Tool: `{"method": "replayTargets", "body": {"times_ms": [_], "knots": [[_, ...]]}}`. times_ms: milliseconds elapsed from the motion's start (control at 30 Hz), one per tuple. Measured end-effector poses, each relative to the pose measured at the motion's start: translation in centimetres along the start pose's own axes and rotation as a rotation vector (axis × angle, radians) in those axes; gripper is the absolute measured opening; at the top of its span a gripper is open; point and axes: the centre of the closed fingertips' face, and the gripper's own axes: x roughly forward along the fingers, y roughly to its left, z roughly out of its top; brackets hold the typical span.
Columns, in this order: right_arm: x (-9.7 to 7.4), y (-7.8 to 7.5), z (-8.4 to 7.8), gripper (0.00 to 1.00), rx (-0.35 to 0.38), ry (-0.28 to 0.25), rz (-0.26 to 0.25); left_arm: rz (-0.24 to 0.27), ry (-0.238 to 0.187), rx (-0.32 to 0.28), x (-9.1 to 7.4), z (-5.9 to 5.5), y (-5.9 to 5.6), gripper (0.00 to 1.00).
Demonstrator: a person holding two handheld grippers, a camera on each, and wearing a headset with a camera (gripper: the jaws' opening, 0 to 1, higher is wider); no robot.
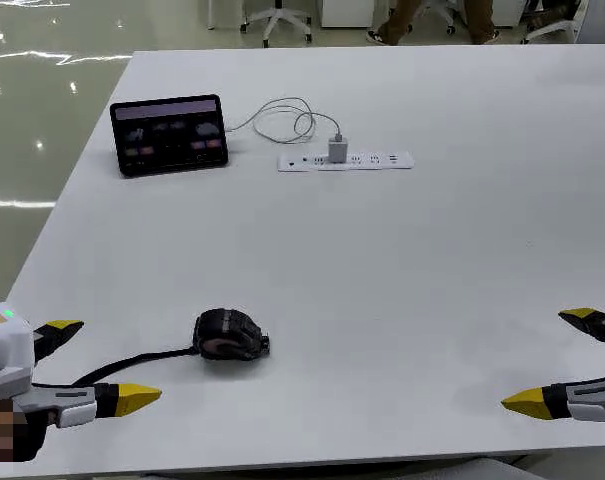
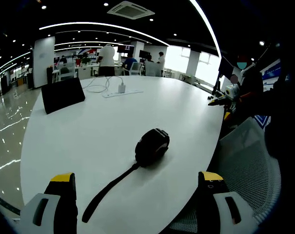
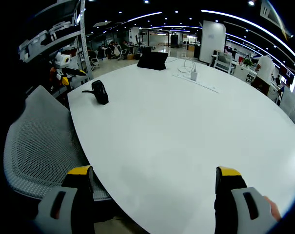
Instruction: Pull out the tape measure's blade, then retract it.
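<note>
Black, the tape measure (image 1: 230,336) lies on the white table (image 1: 402,260) at about 7 o'clock in the head view. Its strap (image 1: 132,365) trails toward 8 o'clock. The left gripper (image 1: 100,362) sits at 8 o'clock, jaws spread wide and holding nothing, with the strap end lying between them. The right gripper (image 1: 554,359) sits at 4 o'clock, well apart from the tape measure, jaws likewise spread and empty.

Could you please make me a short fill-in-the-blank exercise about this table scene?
1. The left gripper and right gripper are both ___.
2. The tape measure lies nearer the ___ one.
3. A cable runs from the charger to the ___.
Answers: open; left; tablet.
</note>
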Motion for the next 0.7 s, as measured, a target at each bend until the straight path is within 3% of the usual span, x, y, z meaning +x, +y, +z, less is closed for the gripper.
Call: {"method": "replayTargets", "body": {"times_ms": [200,433,500,700], "knots": [[0.4,0.8,-0.3,1.0,-0.014,0.011,0.026,-0.004,0.013,0.01,0.3,-0.2,-0.2,1.0],[1.3,1.6,0.6,0.99,-0.029,0.006,0.064,-0.012,0.015,0.046,1.3,-0.2,-0.2,1.0],[1.7,1.9,1.0,0.97,-0.042,0.01,0.076,-0.032,0.042,0.021,1.6,-0.5,-0.4,1.0],[3.1,2.8,2.4,0.98,-0.067,0.009,0.107,-0.063,0.079,0.06,2.9,-0.4,-0.6,1.0]]}}
